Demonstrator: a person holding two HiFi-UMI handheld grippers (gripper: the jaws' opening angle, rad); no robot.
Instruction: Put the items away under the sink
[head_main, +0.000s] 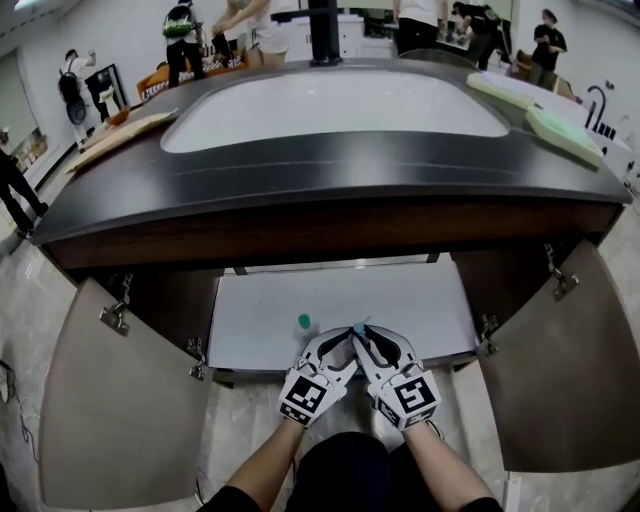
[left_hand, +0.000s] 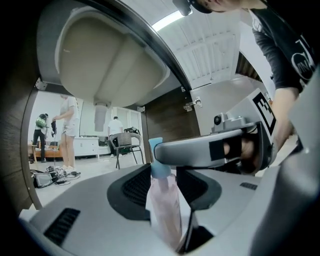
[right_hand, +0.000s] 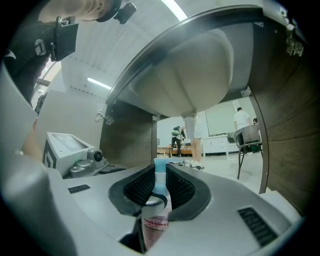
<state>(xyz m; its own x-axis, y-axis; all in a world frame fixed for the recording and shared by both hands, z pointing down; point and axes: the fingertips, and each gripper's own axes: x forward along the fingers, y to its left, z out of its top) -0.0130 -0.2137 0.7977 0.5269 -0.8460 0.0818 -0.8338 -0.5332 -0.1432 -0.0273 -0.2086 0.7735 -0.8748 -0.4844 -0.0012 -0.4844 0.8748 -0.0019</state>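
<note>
My left gripper (head_main: 333, 342) and right gripper (head_main: 362, 338) are side by side, tips almost touching, at the front edge of the white cabinet shelf (head_main: 420, 305) under the sink (head_main: 335, 110). In the left gripper view, a pale pink bottle with a light blue cap (left_hand: 164, 205) lies between the jaws, which are shut on it. The right gripper's finger (left_hand: 200, 150) crosses just in front of that cap. In the right gripper view, a small bottle with a blue cap and a red-printed label (right_hand: 158, 210) is gripped between the dark pads, its cap (head_main: 358, 328) pointing forward.
Both cabinet doors, left (head_main: 120, 400) and right (head_main: 570, 370), stand wide open. A small teal-topped thing (head_main: 304, 321) shows on the shelf just left of the gripper tips. The sink bowl's underside (right_hand: 185, 75) hangs overhead. People stand beyond the counter.
</note>
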